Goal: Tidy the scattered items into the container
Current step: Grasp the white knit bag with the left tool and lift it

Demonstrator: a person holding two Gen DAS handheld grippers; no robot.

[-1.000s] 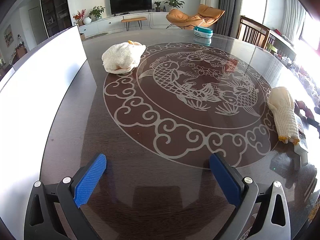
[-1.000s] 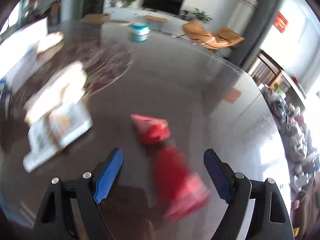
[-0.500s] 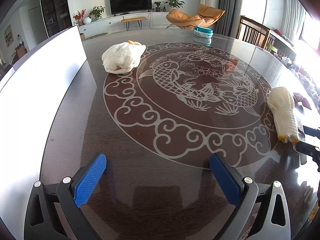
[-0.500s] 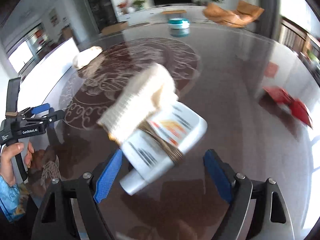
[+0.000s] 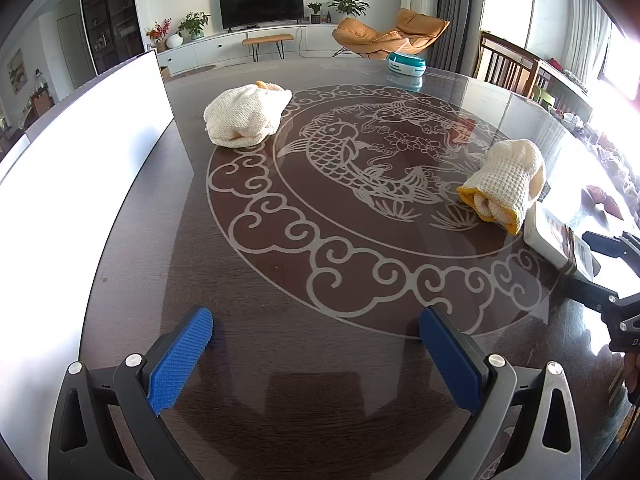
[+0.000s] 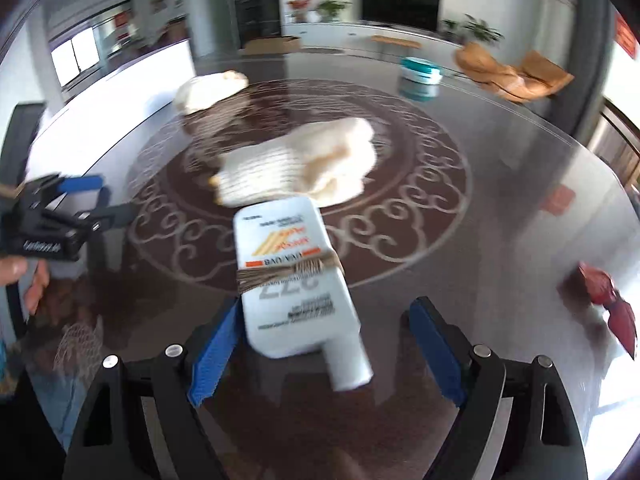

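My right gripper [image 6: 326, 352] stands open low over the dark table, with a white bottle [image 6: 296, 288] lying between its fingers. The bottle has a twine band around it. It lies close against the left pad [image 6: 216, 356], and the right pad is well clear of it. A rolled cream towel [image 6: 296, 168] with a yellow edge lies just beyond the bottle. In the left wrist view, the towel [image 5: 504, 184], the bottle [image 5: 556, 240] and the right gripper [image 5: 584, 258] are at the right edge. My left gripper [image 5: 316, 356] is open and has nothing in it.
A cream cloth bundle [image 5: 248, 120] lies at the far left of the fish pattern. A teal round box [image 5: 406, 65] sits at the far edge. Red packets [image 6: 608, 300] lie to the right. A large white panel [image 5: 80, 160] runs along the table's left side.
The right gripper has swung left, away from the red packets, and now has the bottle between its fingers. The towel has shifted toward the table's middle and turned. The left gripper has stayed put.
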